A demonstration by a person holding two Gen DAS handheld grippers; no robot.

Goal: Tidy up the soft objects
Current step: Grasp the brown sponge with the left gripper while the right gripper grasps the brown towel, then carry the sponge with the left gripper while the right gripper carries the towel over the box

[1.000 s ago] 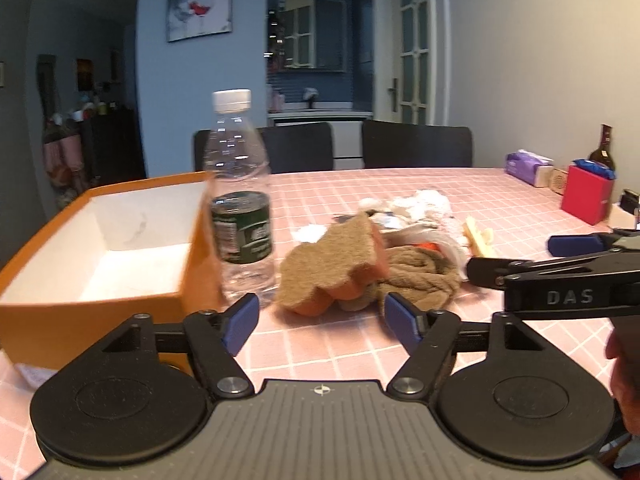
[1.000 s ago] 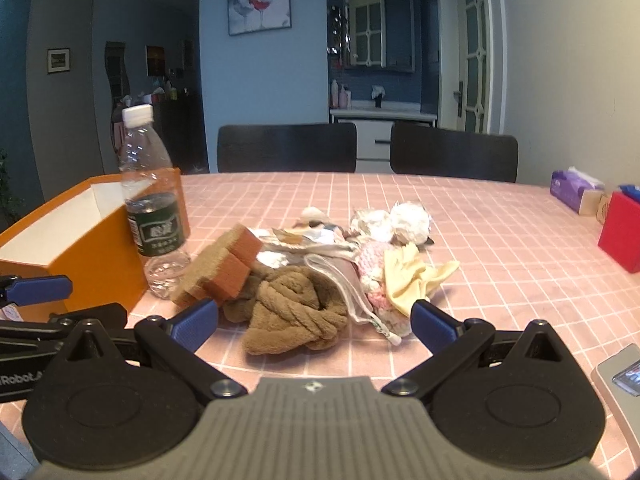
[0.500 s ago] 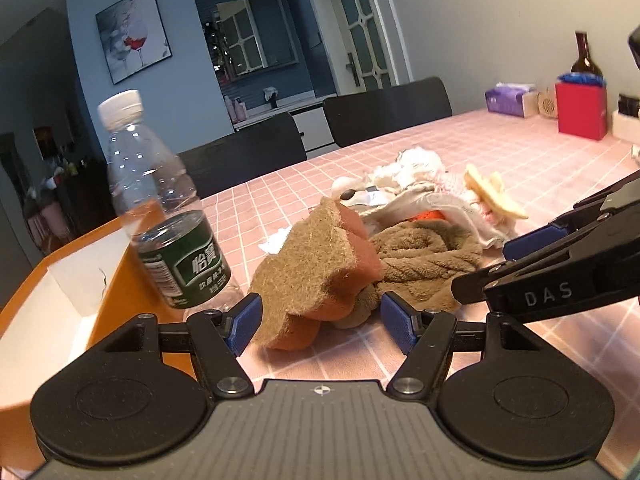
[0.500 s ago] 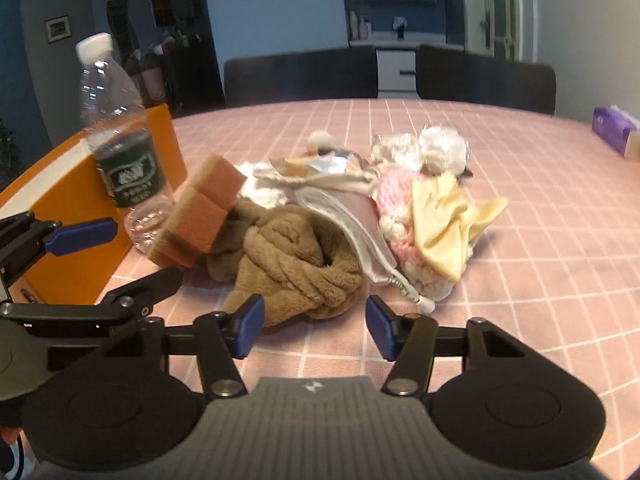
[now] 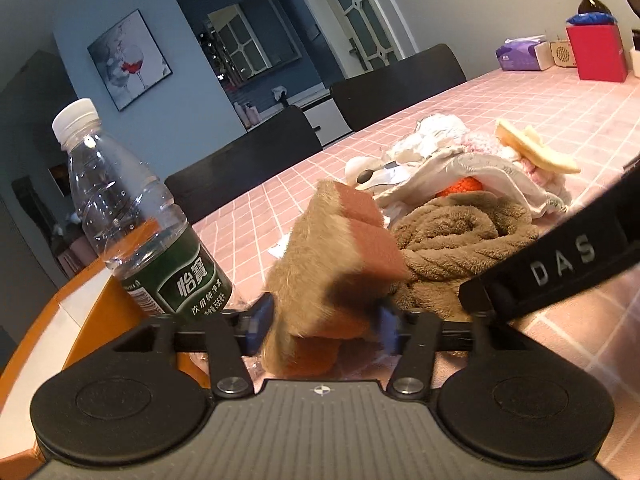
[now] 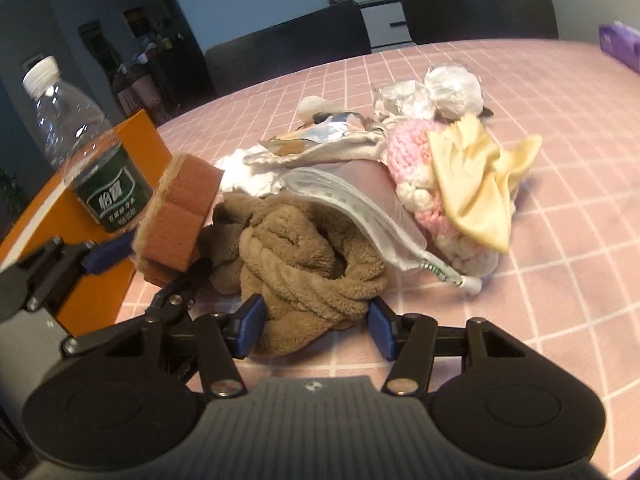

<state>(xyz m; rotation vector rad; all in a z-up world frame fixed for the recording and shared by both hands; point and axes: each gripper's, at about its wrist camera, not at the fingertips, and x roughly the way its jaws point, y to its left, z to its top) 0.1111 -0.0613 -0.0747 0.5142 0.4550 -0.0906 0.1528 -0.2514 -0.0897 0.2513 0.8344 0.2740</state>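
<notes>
A brown-and-orange sponge (image 5: 336, 256) leans on a brown plush towel (image 5: 460, 240) on the pink checked table. My left gripper (image 5: 322, 326) is closing on the sponge, and its blue pads meet both of the sponge's sides. The right wrist view shows the same sponge (image 6: 180, 208) between the left gripper's (image 6: 152, 264) pads. My right gripper (image 6: 316, 326) stands half open and straddles the near end of the towel (image 6: 304, 264). One of its fingers (image 5: 560, 268) crosses the left wrist view.
A water bottle (image 5: 132, 216) stands against an orange box (image 5: 100, 312) left of the sponge. Behind the towel lie a mesh pouch (image 6: 352, 200), a pink knitted piece (image 6: 412, 152), a yellow cloth (image 6: 476, 184) and crumpled white wads (image 6: 452, 88). A red box (image 5: 596, 52) stands far right.
Both grippers came forward and down to the pile. The left jaws narrowed onto the sponge. The right jaws narrowed from wide, then slid around the towel's near end.
</notes>
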